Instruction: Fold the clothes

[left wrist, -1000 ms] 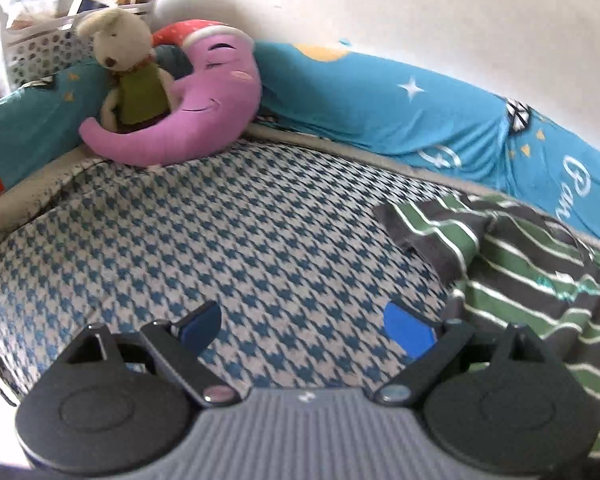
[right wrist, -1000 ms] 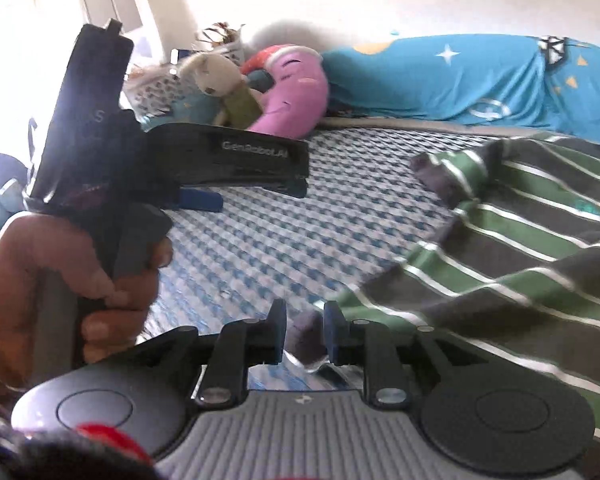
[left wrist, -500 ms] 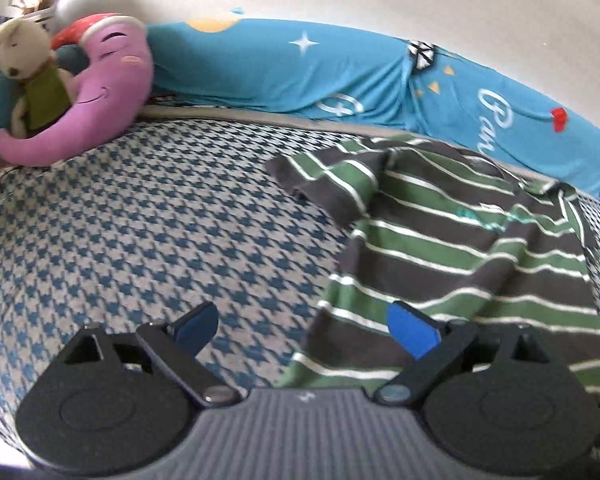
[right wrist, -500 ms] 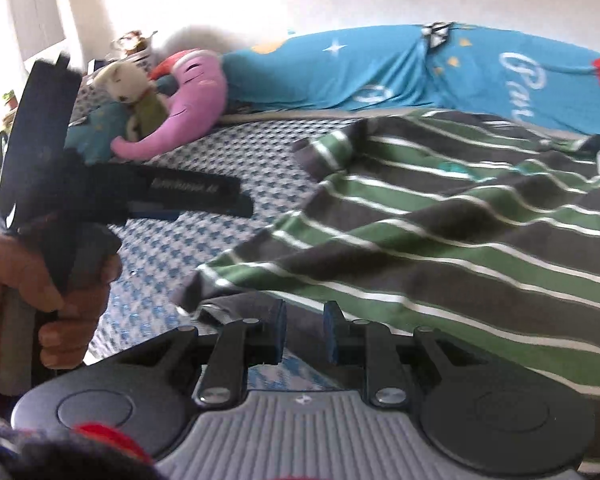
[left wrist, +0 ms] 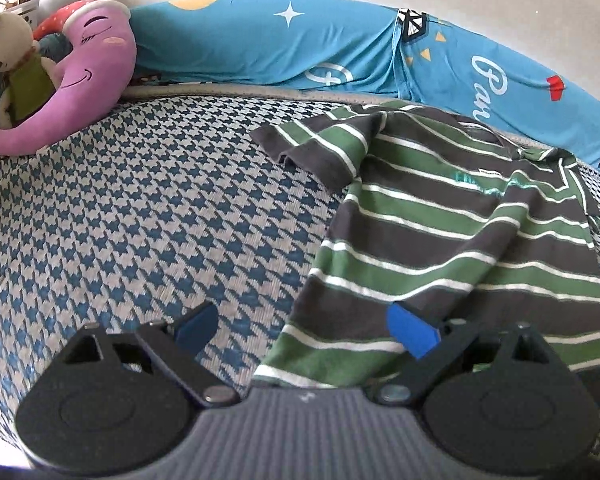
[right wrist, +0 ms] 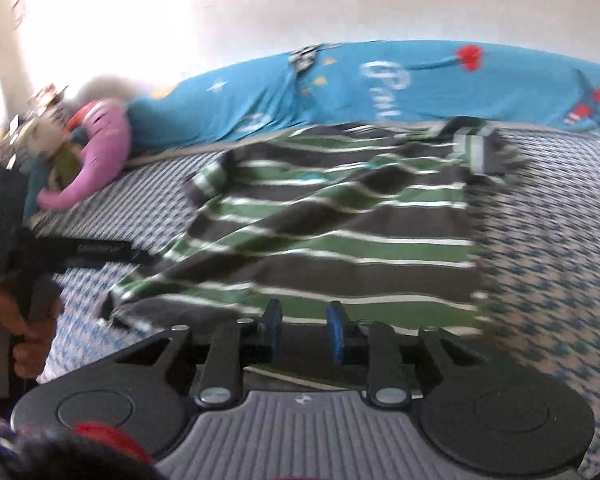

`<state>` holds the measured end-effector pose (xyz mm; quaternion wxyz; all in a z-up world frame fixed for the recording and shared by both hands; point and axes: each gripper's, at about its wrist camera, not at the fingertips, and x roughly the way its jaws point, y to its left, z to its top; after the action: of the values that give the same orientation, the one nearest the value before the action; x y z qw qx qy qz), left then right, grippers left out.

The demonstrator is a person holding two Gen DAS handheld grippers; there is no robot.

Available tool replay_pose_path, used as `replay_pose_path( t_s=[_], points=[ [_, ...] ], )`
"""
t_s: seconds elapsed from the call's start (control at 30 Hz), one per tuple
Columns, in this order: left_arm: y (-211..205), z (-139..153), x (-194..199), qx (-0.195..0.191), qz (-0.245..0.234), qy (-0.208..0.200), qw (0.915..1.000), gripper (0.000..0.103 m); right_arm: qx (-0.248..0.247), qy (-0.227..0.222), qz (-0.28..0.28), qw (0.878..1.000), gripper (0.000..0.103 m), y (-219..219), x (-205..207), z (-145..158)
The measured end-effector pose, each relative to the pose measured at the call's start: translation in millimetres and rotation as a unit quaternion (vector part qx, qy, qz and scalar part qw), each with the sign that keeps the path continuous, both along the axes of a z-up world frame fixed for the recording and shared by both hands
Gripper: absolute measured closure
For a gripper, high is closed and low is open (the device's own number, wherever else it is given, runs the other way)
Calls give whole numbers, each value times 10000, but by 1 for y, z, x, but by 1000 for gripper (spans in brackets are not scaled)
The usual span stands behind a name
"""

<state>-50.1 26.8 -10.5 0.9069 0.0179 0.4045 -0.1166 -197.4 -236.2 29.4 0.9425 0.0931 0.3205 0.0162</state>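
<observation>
Our right gripper point(right wrist: 303, 330), which pinched the striped shirt's point(left wrist: 452, 236) hem a moment ago, now has its jaws parted and empty, our left gripper point(left wrist: 306, 330) stays spread wide, so the shirt lies mostly flat, still wrinkled, on the checked mattress point(left wrist: 140, 200), seemingly ready for folding.

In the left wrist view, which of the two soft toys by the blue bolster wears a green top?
The small beige plush bunny; the purple moon-shaped cushion it leans on has only a red cap.

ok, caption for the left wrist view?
Open left claw poised over the hem of a striped shirt spread on a houndstooth bed.
</observation>
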Motion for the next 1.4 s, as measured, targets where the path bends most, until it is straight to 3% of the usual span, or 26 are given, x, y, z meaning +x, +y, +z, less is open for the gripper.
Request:
replay_pose_path(
  t_s=[0.23, 0.3, 0.57, 0.73, 0.83, 0.9, 0.97, 1.07, 1.2, 1.33, 1.4],
  points=[
    [-1, 0, -1, 12, -55, -24, 10000, 8, 59, 76, -845, 9964, 74, -38, -21, -1],
    [0, 0, -1, 11, -53, -18, 10000, 8, 67, 119, -1061, 9943, 64, -47, -26, -2],
    [1, -1, 0, -4, -40, -10, 10000, 8, 155, 426, -1395, 9892, 48, -60, -22, -14],
    [3, -1, 1, -19, -30, -4, 10000, 8, 418, 624, -1571, 9847, 48, -66, -12, -27],
    [4, -1, 1, -39, -12, -3, 10000, 8, 636, 702, -1678, 9813, 53, -69, -7, -34],
    [4, -1, 2, -46, -14, 1, 10000, 8, 648, 716, -1701, 9807, 89, -68, -5, -36],
    [4, -1, 2, -53, -8, 5, 10000, 8, 679, 697, -1706, 9805, 93, -67, -6, -34],
    [6, 1, 2, -90, 28, -13, 10000, 8, 548, 527, -1865, 9795, 94, -66, -18, -18],
    [8, 0, 3, -81, 107, 10, 9999, 8, -448, 389, -2558, 9649, 93, -59, -40, 1],
    [6, 0, 3, -67, 127, 18, 9999, 8, 41, 685, -2812, 9572, 90, -73, -41, -8],
    [4, 1, 2, -37, 104, -1, 9999, 8, 87, 660, -2803, 9576, 78, -73, -41, -9]
  ],
)
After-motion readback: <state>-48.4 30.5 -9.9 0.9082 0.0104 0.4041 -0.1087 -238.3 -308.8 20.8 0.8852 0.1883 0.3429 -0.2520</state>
